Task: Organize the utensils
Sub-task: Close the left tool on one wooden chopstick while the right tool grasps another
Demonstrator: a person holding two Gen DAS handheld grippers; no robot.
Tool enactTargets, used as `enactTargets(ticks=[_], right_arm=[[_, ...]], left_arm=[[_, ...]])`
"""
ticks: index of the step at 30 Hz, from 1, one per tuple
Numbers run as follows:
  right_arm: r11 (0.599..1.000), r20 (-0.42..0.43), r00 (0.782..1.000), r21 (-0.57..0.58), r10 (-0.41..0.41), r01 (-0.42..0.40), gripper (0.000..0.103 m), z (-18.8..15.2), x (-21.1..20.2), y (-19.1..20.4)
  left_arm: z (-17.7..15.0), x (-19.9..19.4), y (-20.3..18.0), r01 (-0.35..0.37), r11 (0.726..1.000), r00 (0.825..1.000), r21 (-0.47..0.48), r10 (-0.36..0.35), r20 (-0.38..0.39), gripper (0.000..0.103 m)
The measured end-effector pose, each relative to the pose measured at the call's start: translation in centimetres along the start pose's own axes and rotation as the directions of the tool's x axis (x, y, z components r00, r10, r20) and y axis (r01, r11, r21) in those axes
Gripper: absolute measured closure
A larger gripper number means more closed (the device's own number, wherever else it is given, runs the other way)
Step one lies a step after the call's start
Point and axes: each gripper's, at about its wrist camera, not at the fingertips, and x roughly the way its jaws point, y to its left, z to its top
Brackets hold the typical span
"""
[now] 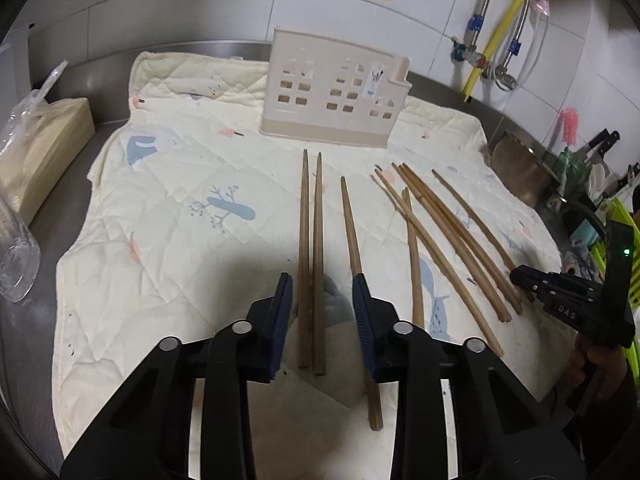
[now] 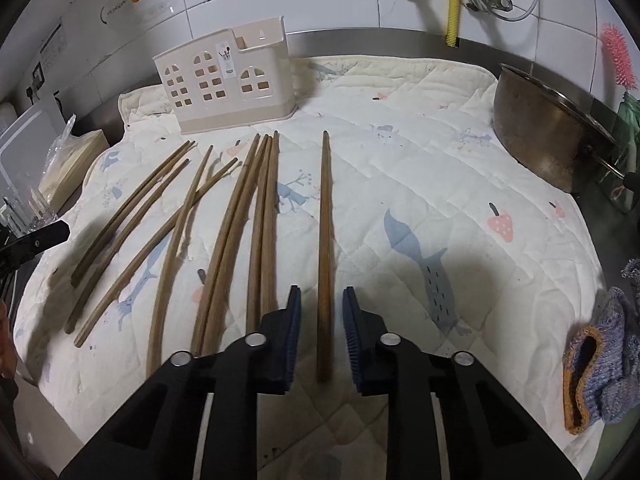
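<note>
Several wooden chopsticks lie on a quilted cream cloth (image 1: 168, 208). In the left wrist view my left gripper (image 1: 322, 280) is open, its jaws on either side of a pair of chopsticks (image 1: 311, 248). A single chopstick (image 1: 354, 256) lies under its right finger. More chopsticks (image 1: 448, 236) lie to the right. In the right wrist view my right gripper (image 2: 321, 294) is open around one separate chopstick (image 2: 325, 248), with the other chopsticks (image 2: 224, 232) to its left. A beige perforated utensil holder (image 1: 332, 88) (image 2: 228, 80) stands upright at the back of the cloth.
A metal pot (image 2: 548, 136) stands at the right edge of the cloth. A knitted blue and orange cloth (image 2: 596, 364) lies at the front right. A tissue box (image 1: 44, 152) and a clear glass (image 1: 16, 256) stand on the left. The tiled wall has pipes (image 1: 496, 20).
</note>
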Motion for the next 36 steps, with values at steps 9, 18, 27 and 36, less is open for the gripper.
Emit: enactTargets(ticks=[9, 18, 27, 36], right_arm=[[1.0, 0.001, 1.0, 0.006, -0.001, 0.001, 0.094, 0.1, 0.1, -0.5], [1.0, 0.002, 1.0, 0.001, -0.005, 0.005, 0.094, 0.0, 0.3, -0.5], [1.0, 0.002, 1.0, -0.011, -0.013, 0.013, 0.094, -0.1, 0.5, -0.3], [1.0, 0.005, 1.0, -0.022, -0.015, 0.015, 0.094, -0.1, 0.6, -0.2]], left_arm=[[0.9, 2.5, 0.7, 0.008, 1.0, 0.999, -0.004, -0.008, -0.047, 0.09], [1.3, 4.7, 1.2, -0.02, 1.0, 0.995, 0.006, 0.02, -0.098, 0.092], [1.4, 5.1, 0.8, -0.051, 0.998, 0.992, 0.033, 0.054, -0.116, 0.092], [1.2, 5.5, 0.7, -0.067, 0.997, 0.991, 0.025, 0.069, -0.114, 0.094]])
